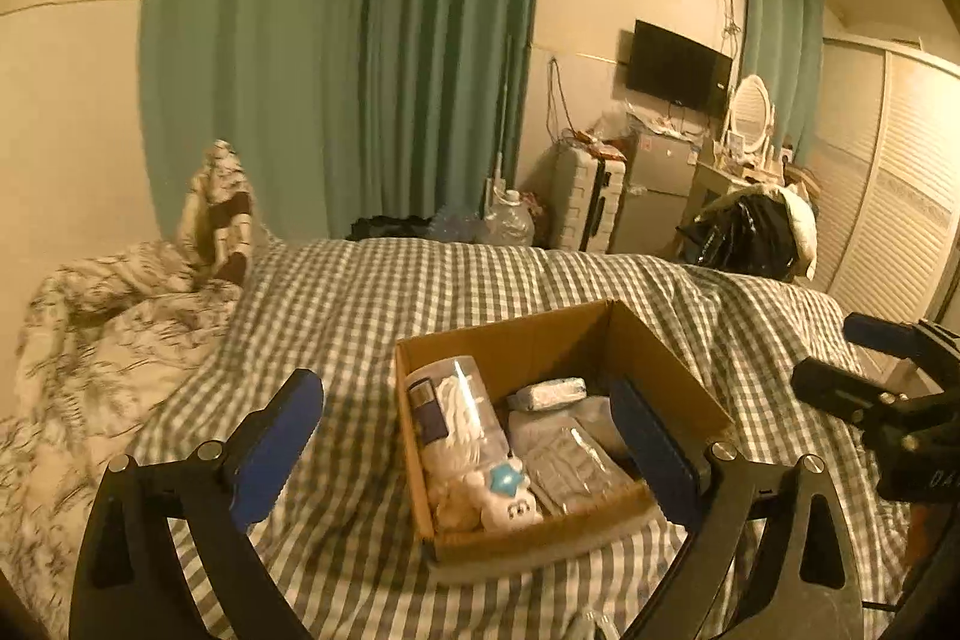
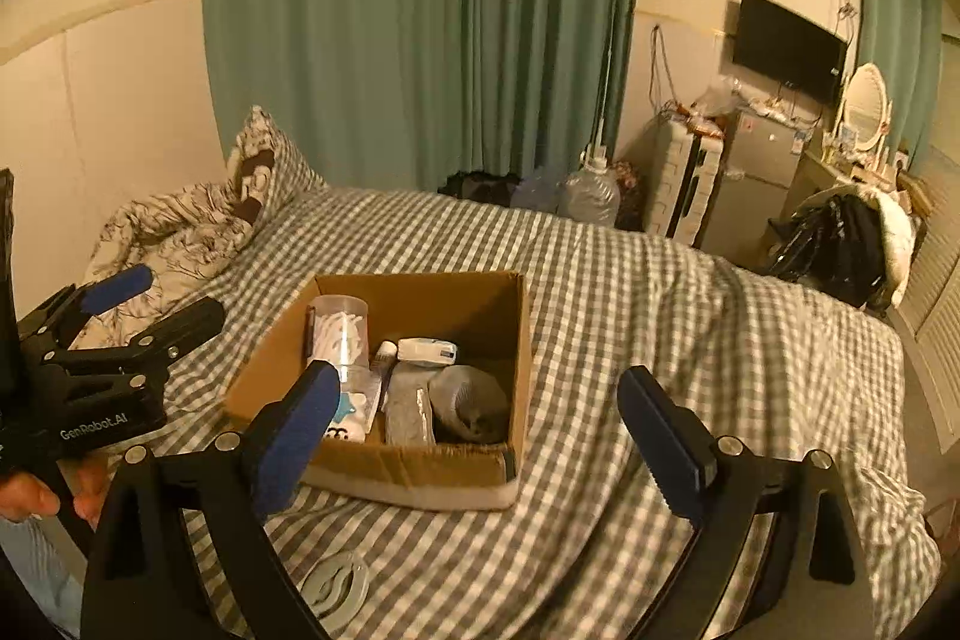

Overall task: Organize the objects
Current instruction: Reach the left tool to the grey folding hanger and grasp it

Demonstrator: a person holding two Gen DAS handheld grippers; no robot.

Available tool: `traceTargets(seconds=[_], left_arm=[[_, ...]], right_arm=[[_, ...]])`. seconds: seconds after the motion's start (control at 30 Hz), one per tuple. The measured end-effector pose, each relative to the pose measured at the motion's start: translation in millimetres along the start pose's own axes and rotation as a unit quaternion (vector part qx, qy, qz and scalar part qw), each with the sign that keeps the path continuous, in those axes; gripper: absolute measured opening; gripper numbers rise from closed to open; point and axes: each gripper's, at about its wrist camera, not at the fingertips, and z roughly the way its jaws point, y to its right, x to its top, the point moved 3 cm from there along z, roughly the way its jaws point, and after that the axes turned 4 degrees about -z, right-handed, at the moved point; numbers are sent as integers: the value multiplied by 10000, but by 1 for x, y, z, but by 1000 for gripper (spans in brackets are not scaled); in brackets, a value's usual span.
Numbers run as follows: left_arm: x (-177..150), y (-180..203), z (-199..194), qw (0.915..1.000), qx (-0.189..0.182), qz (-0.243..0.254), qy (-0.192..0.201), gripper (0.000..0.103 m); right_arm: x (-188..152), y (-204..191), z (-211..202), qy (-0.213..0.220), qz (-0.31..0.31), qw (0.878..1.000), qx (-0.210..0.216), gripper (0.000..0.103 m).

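— What could go wrong here?

— A small round white thing (image 2: pixel 333 589) lies on the checked bed cover (image 2: pixel 630 316), low in the right wrist view, close to the near edge. A bump could knock it off — I think. The cardboard box (image 2: pixel 414 466) in the middle is crowded too, so something pushed in hard could tip the swab jar (image 2: pixel 341 334).

— And the fingers?

— The left gripper (image 1: pixel 474 451) is wide open and holds nothing. The right gripper (image 2: pixel 480 436) is wide open too — empty, touching nothing.
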Motion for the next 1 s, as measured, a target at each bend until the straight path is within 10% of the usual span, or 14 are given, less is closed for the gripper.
traceTargets(seconds=[0.4, 1.0], left_arm=[[-35, 20, -68, 9995, 316, -84, -1, 103], [-190, 60, 20, 9852, 465, 498, -1572, 102]], right_arm=[[-55, -2, -51, -34, -57, 9999, -157, 103], [-136, 28, 10, -984, 384, 9937, -370, 103]])
